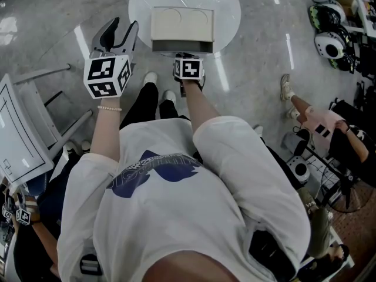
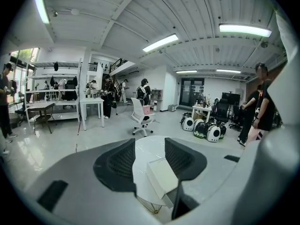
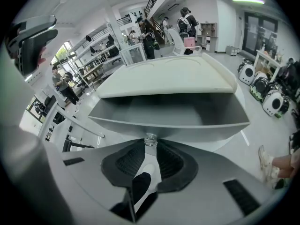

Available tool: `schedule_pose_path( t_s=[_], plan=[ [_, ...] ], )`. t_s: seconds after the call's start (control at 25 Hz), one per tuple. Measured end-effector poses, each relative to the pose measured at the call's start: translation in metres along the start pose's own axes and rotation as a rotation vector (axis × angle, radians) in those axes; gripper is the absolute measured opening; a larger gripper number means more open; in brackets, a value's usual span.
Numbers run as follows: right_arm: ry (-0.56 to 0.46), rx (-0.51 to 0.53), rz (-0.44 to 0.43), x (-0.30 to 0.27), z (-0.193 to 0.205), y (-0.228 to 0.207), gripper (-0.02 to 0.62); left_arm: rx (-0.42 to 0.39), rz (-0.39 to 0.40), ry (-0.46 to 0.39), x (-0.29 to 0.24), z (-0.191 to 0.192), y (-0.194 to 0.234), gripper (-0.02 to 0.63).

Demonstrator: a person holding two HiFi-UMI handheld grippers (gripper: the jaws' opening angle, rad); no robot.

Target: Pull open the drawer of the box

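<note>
Closest to me, my right hand-held gripper (image 3: 150, 146) points steeply down, its jaws pinched on the small clear knob (image 3: 150, 139) at the middle of the drawer front. I judge that knob to be the only purchase for pulling. My left hand-held gripper (image 1: 124, 28) hangs to the left of the box, jaws apart with nothing between them, clear of the drawer's path and not bracing anything. The drawer (image 3: 168, 112) stands partly out toward me, a shallow grey tray, bare inside as far as I can see. Above it the box (image 3: 166, 76) shows a pale cream top with faint curved outlines. It sits on the round white table (image 1: 141, 4), its front close to the table's near rim.
</note>
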State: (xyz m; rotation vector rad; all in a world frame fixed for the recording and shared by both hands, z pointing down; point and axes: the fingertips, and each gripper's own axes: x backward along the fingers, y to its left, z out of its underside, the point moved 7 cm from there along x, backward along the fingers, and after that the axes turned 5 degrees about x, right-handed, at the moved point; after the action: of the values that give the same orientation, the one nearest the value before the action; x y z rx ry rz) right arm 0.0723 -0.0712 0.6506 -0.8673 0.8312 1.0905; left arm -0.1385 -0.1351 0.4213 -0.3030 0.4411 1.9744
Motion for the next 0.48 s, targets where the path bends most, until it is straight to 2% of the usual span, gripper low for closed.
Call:
schedule_pose_path(
  t_s=[0.48],
  plan=[
    [0.003, 0.015, -0.01, 0.007, 0.017, 0.004, 0.072, 0.009, -0.024, -0.003, 0.018, 0.009, -0.001, 0.181]
  ],
)
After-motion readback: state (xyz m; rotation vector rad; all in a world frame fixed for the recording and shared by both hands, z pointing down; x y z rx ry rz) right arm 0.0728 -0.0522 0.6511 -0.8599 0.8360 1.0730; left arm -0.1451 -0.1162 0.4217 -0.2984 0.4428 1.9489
